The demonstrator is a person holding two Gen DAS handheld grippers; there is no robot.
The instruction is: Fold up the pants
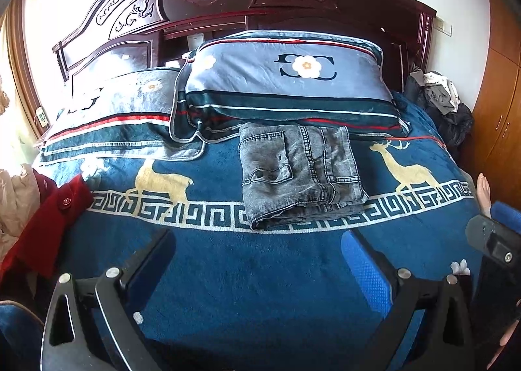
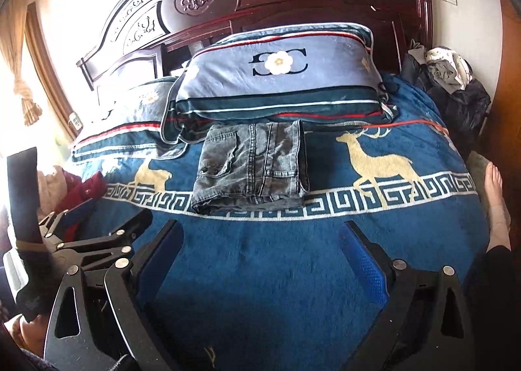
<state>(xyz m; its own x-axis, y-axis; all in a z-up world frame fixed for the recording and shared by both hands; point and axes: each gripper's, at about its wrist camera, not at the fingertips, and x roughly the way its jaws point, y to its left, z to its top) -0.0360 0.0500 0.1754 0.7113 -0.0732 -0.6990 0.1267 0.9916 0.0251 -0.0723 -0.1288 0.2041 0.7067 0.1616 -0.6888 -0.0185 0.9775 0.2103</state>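
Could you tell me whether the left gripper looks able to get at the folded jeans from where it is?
Probably yes: the left gripper is open, and only bare blanket lies before the folded jeans.

Folded pants on blanket

One folded pair of grey jeans lay on one blue blanket. Two pillows were there, one stacked higher than the other. Two gold deer showed on the blanket. Two grippers, the left and the right, each had two fingers spread apart.
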